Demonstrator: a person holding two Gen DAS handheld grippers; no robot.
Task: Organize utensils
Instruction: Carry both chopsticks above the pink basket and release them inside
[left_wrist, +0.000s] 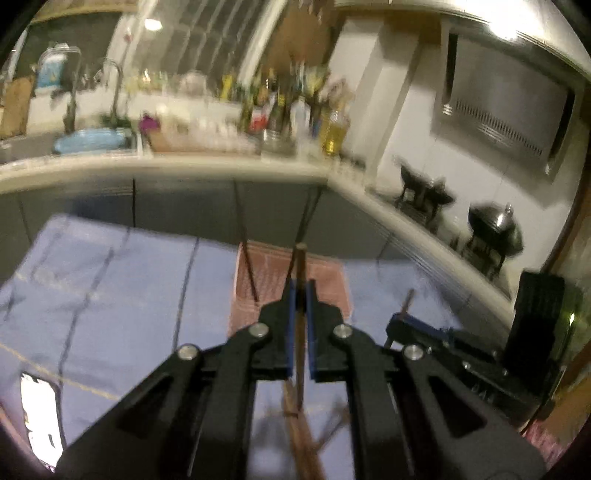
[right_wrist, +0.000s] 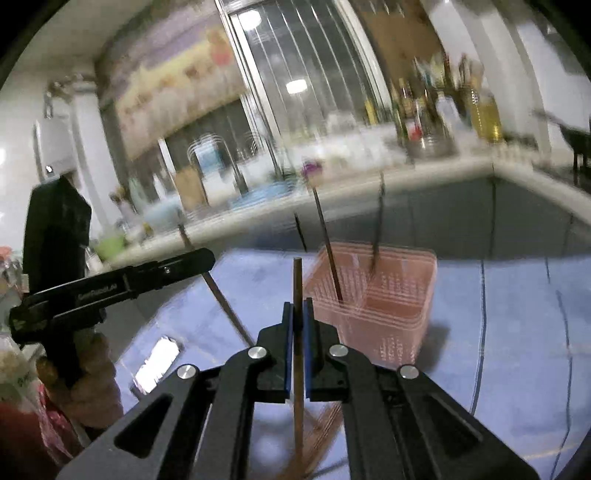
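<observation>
1. Brown wood is showing between both sets of blue pads: the left gripper (left_wrist: 302, 291) is clenching one wooden chopstick (left_wrist: 300, 266), and the right gripper (right_wrist: 297, 314) is clenching another chopstick (right_wrist: 297, 280).

2. Each stick is running up between the pads, its blunt end poking out past the fingertips and its length trailing back under the tool, probably so that it can be tipped into a container end first.

3. The pink basket (right_wrist: 399, 291) is standing on the blue cloth (left_wrist: 122, 295) ahead of both tools, near but apart from them. It is perforated, which would be letting washed utensils drain.

4. Two dark chopsticks (right_wrist: 328, 254) are already leaning upright inside the basket, so it is evidently serving as the collecting place.

5. More brown sticks (left_wrist: 299, 435) are lying on the cloth below the left tool, blurred; the sorting is looking only partly done.

6. In the right wrist view the person's hand (right_wrist: 85, 373) is gripping the left tool's handle, holding it off to the side so the two tools are not crossing.

7. Both pictures are smearing with motion, so fine detail on the far counter (left_wrist: 184, 166) is not readable.
</observation>
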